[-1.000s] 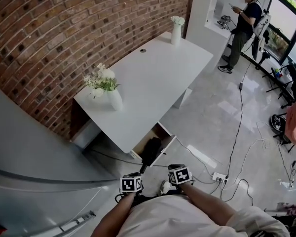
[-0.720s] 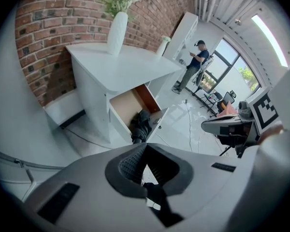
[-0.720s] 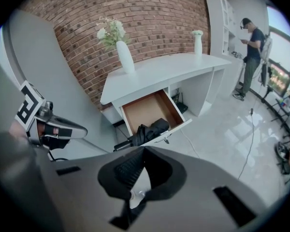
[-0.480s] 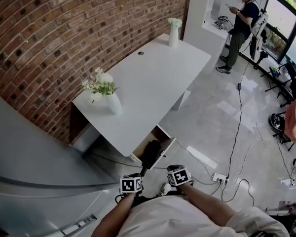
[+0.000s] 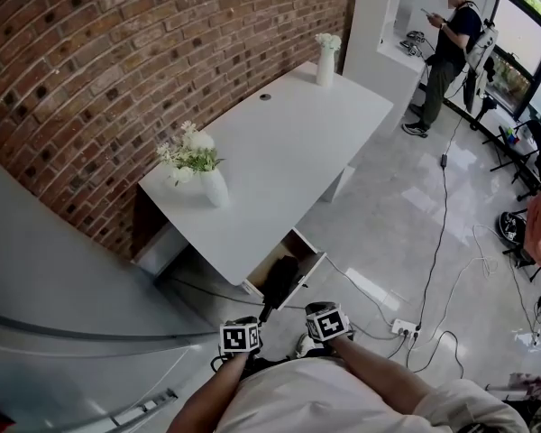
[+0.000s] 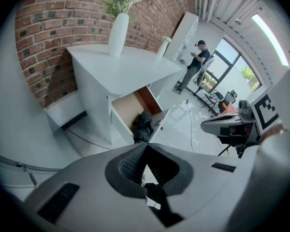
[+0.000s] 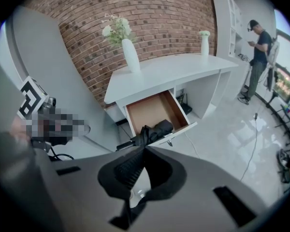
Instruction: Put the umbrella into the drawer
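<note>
Setting: office-type studio space, part home-like.
- exposed brick wall point(image 5: 117, 61)
- white worktop point(image 5: 288, 142) against it; flower vase point(image 5: 212, 186) at near-left corner, second vase point(image 5: 325, 61) at far corner
- glossy tiled floor point(image 5: 388, 215) with trailing cables point(image 5: 437, 233) and power strip point(image 5: 403, 328)
- equipment stands point(image 5: 509, 142) by large windows point(image 5: 523, 34)
- person point(image 5: 446, 52) with headgear and backpack at white shelving point(image 5: 388, 16)

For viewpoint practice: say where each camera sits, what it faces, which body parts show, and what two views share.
Head view: on the head, looking down at desk; forearms show.
Left gripper view: on left gripper, facing open drawer; shut jaws show.
Right gripper view: on right gripper, facing drawer; shut jaws show.
Shared: umbrella half in drawer.
</note>
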`<move>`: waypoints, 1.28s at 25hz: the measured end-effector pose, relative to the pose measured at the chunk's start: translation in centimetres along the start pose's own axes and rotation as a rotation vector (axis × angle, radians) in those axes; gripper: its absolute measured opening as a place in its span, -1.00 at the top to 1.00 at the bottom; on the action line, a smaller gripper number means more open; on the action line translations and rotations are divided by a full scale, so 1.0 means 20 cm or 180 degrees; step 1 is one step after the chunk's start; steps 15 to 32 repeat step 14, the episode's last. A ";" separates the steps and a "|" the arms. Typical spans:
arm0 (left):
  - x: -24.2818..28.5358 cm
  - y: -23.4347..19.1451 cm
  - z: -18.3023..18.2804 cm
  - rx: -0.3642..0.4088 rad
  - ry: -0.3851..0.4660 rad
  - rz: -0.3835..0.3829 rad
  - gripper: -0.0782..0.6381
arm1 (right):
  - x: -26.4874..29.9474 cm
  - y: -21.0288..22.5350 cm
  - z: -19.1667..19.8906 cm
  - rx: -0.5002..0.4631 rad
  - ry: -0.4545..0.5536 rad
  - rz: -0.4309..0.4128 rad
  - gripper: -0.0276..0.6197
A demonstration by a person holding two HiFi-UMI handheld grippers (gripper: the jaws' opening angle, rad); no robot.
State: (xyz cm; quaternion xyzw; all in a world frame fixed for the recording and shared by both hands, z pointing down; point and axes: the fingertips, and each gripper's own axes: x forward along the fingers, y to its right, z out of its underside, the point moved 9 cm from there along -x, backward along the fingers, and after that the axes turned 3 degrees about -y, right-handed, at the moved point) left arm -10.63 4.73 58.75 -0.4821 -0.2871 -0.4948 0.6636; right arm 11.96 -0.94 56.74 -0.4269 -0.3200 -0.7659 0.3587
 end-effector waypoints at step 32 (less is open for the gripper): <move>0.00 0.04 0.04 -0.0031 -0.0009 0.0007 0.77 | -0.03 0.03 0.07 0.0061 -0.0016 0.0010 0.87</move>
